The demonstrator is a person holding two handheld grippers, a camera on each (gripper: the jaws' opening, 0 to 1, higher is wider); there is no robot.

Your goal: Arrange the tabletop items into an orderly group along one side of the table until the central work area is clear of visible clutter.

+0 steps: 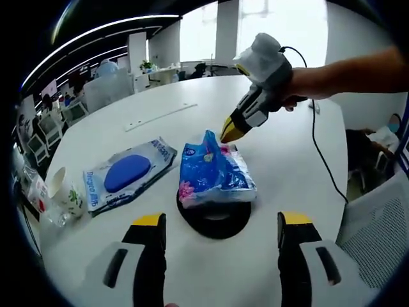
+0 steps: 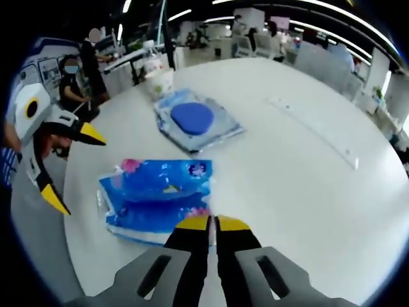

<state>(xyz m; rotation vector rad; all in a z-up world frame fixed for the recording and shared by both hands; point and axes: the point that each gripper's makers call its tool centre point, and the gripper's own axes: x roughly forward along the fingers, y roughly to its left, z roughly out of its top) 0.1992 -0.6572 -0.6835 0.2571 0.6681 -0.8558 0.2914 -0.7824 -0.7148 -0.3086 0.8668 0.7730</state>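
A blue tissue pack [image 1: 214, 173] [image 2: 156, 198] lies mid-table, partly on a black round disc [image 1: 217, 224]. My right gripper [image 1: 231, 131] [image 2: 213, 224] reaches in from the far side, and its jaws are shut on the pack's raised edge. My left gripper [image 1: 222, 220] [image 2: 73, 167] is open on the near side of the pack, jaws wide apart with nothing between them. A wet-wipes pack [image 1: 128, 174] [image 2: 195, 121] with a blue oval lid lies flat beside the tissue pack. A paper cup [image 1: 64, 188] [image 2: 160, 80] stands beyond it near the table edge.
The white round table [image 1: 192, 96] carries a long clear ruler [image 1: 160, 116] [image 2: 313, 131] farther out. A black cable [image 1: 319, 153] trails across the table from the right gripper. A mesh chair [image 1: 377, 236] stands at the table's edge. People sit beyond the table [image 2: 70, 89].
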